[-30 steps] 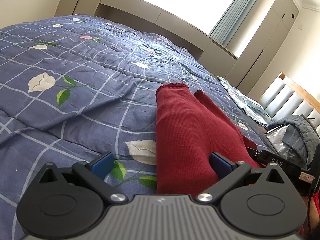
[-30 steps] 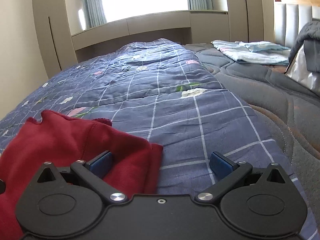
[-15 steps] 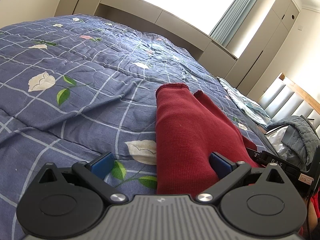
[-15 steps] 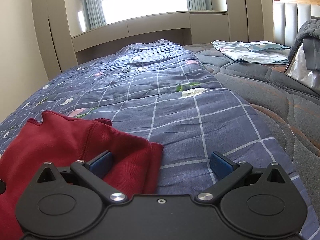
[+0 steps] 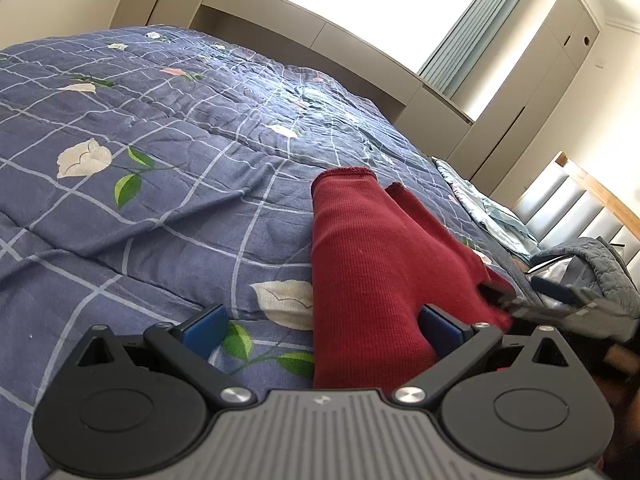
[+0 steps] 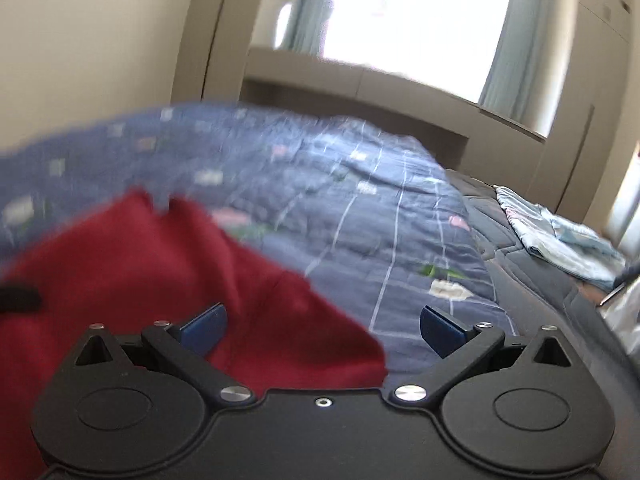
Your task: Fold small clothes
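Red knit garment lies folded lengthwise on a blue flowered quilt. Left gripper is spread wide, empty, one blue pad touching the cloth. Right gripper also gapes, holding nothing; its view is blurred, so the garment's edge beneath seems rumpled.

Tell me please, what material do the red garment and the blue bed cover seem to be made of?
The red garment looks like a soft ribbed knit, probably cotton: fine parallel ribs, matte surface, a stitched hem at its far end. The blue bed cover looks like a padded quilt of woven fabric: puffy stitched folds, matte, with printed flowers and white grid lines.
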### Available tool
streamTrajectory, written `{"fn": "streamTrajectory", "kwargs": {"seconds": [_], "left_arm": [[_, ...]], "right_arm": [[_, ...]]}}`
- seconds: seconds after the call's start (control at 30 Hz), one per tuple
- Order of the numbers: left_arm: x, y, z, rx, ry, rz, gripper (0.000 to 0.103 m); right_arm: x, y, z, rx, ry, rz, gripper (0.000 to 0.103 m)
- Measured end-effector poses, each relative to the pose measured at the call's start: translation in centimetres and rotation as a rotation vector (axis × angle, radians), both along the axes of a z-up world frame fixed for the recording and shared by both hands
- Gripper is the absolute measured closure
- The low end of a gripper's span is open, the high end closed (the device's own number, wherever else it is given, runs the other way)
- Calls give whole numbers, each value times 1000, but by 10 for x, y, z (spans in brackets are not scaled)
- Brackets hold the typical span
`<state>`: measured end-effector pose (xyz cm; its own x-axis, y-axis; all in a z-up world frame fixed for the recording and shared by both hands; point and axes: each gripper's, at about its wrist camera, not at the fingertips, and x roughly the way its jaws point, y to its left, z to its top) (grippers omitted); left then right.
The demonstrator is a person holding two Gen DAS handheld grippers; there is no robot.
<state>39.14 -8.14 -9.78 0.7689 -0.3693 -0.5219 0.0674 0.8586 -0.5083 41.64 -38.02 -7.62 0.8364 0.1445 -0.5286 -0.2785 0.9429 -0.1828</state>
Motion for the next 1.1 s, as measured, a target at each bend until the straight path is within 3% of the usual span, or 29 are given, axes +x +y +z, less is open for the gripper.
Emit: {"fn": "streamTrajectory", "kwargs": {"seconds": [0.2,0.33,0.53,0.73,0.93,1.1], "left_arm": [[0,0,0,-3,-1,-1,0],[0,2,-2,-29,-5,0,0],[-2,7,0,-55,8,-6,1],[-24,2,4,61,-2,-19,1],[-15,5,15,64,33,-53,1],[7,13,22,-26,30,-139,0]], "right_arm": [[-4,-57,-14,452,155,-162,1],[-28,-73,-24,681,207,-159,1],[-55,-69,-21,672,202,-146,1],[-67,-52,-19,530,179,-164,1],[-69,-69,-25,636,176,-143,0],[-70,-76,-26,726,190,-75,0]]}}
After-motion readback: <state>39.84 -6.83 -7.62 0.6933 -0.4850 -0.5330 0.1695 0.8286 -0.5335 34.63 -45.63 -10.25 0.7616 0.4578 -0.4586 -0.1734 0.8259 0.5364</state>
